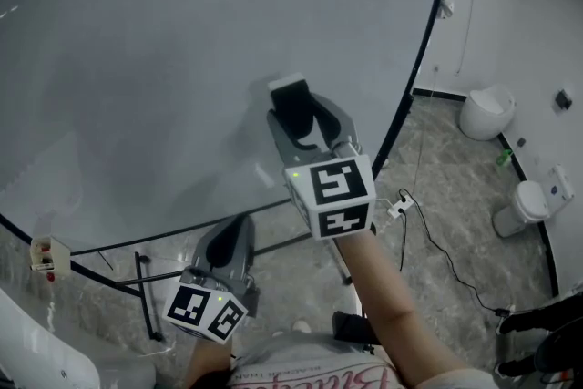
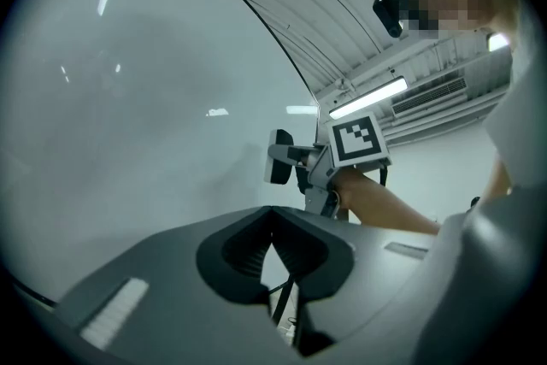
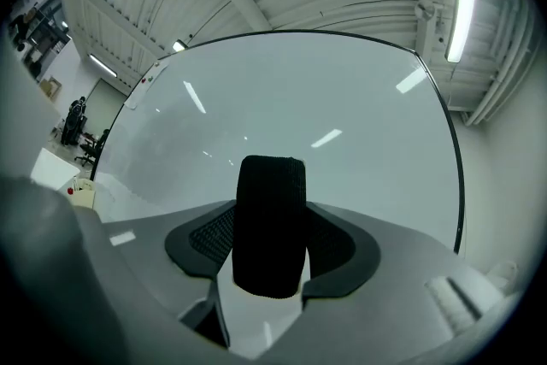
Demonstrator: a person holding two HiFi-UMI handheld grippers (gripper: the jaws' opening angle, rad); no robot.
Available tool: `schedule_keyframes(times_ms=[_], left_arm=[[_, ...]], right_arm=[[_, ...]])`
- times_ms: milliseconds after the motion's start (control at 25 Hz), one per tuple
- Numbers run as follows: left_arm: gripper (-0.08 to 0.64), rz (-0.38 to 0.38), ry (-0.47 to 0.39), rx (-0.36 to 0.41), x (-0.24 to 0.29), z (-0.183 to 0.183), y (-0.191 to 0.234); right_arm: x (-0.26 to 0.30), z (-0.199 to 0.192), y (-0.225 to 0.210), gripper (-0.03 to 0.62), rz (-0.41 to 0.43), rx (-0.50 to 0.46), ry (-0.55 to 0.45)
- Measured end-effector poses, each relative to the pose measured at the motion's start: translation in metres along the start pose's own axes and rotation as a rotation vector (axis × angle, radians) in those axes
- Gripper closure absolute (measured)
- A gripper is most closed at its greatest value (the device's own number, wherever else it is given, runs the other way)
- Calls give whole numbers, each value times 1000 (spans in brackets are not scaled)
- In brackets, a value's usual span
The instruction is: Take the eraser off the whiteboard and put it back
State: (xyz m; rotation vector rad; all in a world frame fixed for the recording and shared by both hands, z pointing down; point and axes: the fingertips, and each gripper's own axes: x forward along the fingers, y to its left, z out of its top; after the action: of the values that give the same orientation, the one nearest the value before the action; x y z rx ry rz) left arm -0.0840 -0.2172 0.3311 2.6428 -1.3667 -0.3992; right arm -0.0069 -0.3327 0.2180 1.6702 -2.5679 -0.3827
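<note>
Two grippers are in play, and only one is working. Low at the left, the left gripper [image 1: 235,232] hangs below the board's lower edge with its jaws together and nothing between them. It does best to stay parked there, clear of the other arm's path. Above it, the whiteboard [image 1: 164,59] fills most of the head view, wiped clean and bare of any marks. Right of centre, the right gripper [image 1: 305,127] points at the board with its jaws closed on the eraser [image 3: 270,222], a black block standing upright between the pads. The eraser is off the board and very near it, though I cannot tell whether its far end touches the surface. The step in hand looks like the return. It would go best if the eraser's flat face meets the board squarely rather than on a corner. The grip should be kept until the block sits flush, and the gripper should open only then and draw straight back, so the pads do not drag it off or let it slide down. Further right, a cable [image 1: 437,241] trails over the grey floor [image 1: 428,159]. As for writing, the cubes carry only black-and-white square markers. Red script on the person's shirt [image 1: 337,378] is cut off by the frame edge and cannot be read, and no brand shows on the eraser.
</note>
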Motion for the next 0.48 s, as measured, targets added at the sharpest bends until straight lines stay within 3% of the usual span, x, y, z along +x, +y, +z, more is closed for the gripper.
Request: schedule_keyframes(times_ms=[480], left_arm=[[561, 35, -4, -14, -1, 1, 14]], right_arm=[[36, -4, -11, 354, -73, -65, 68]])
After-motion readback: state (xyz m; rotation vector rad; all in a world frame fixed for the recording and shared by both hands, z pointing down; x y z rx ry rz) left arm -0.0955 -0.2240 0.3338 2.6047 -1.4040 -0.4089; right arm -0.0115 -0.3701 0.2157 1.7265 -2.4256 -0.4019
